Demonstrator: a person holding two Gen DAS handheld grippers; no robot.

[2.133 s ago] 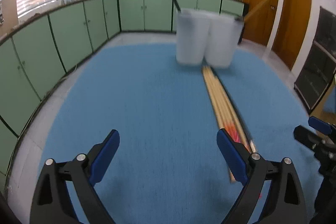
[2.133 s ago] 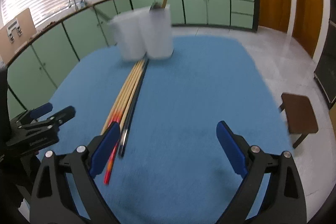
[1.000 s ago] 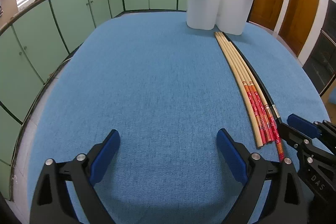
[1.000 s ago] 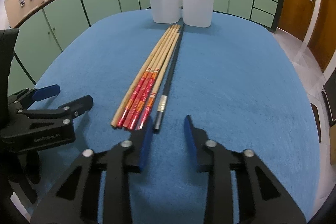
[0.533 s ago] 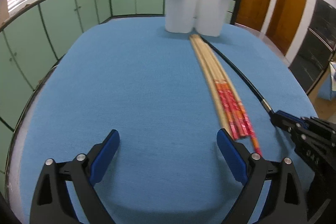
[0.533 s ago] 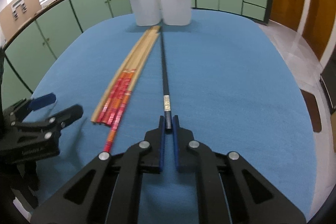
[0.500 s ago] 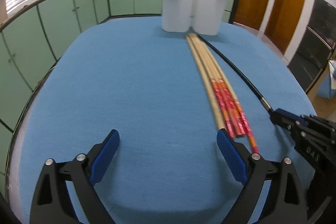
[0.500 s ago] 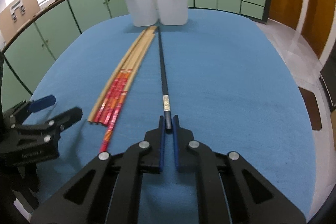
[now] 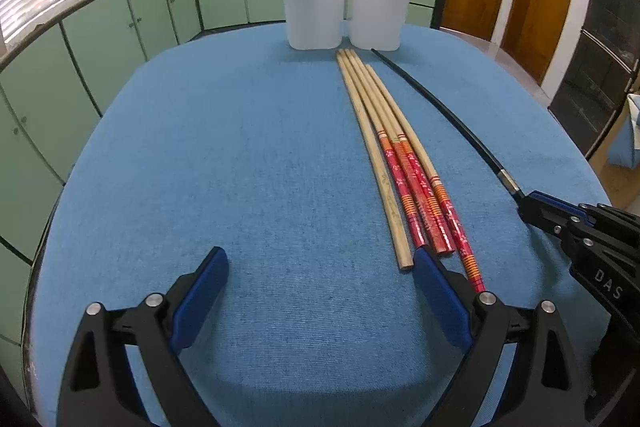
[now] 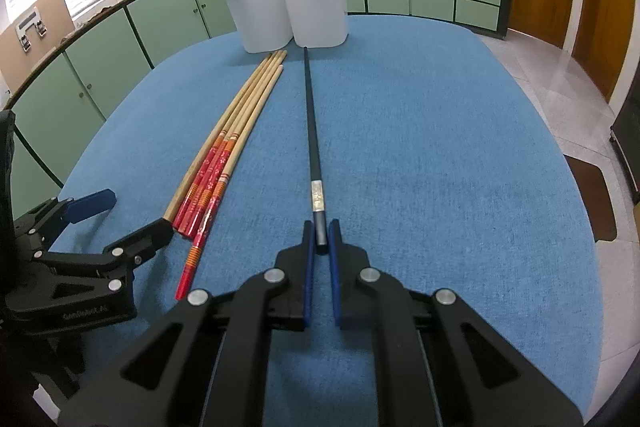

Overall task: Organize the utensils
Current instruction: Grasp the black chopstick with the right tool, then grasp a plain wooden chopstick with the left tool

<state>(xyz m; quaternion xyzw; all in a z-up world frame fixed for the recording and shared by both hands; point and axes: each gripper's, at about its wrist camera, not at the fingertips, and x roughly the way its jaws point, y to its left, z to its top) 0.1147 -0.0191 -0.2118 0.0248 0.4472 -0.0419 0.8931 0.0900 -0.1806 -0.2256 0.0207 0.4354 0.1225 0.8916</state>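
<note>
I have the black chopstick (image 10: 311, 131) pinched at its near end in the right gripper (image 10: 319, 243); left gripper (image 9: 320, 291) hangs spread, empty.

It lies down the middle of the blue tablecloth (image 10: 440, 155), tip just short of the white two-cup holder (image 10: 286, 1) at the far edge. I'd lift level, then tip it in. The holder's insides are hidden, and the wooden chopsticks (image 9: 384, 143) overlap, so counting them is hard.
</note>
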